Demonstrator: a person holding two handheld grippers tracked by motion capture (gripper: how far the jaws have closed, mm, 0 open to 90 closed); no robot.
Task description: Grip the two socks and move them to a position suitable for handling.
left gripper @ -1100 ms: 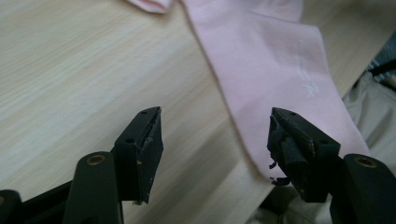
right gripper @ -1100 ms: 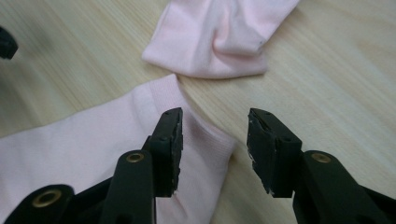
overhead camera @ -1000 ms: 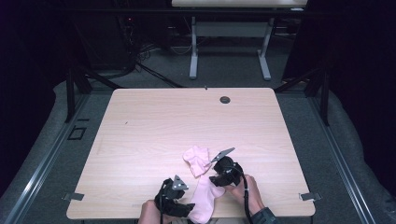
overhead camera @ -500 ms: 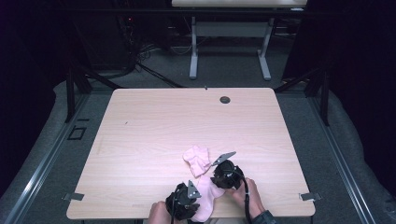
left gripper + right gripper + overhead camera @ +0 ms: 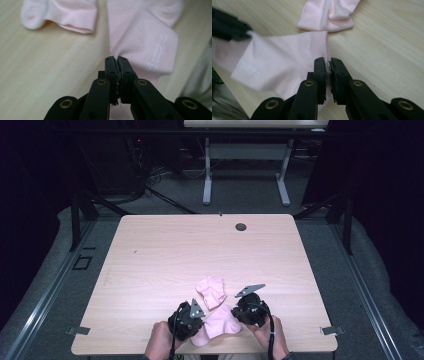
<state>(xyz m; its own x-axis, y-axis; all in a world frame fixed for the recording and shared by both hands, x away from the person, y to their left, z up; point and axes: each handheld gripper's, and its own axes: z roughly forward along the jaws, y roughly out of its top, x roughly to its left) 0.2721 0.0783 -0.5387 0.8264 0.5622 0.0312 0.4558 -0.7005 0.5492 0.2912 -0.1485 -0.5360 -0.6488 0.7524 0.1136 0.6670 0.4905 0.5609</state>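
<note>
I have a pink sock [image 5: 217,324] stretched between my two grippers at the near edge of the bench [image 5: 165,255]. My left gripper [image 5: 116,61] has just closed, fingers pinching one edge; my right gripper [image 5: 327,62] has just closed on the opposite edge. A second pink sock [image 5: 211,290] lies just beyond on the bench.

Pale pink sock [image 5: 220,322] stretched flat, near table edge, second sock [image 5: 211,290] crumpled just beyond

Two pale pink socks [image 5: 216,322] [image 5: 211,291], one with white lettering, lie on light wood-grain table [image 5: 165,255].
</note>
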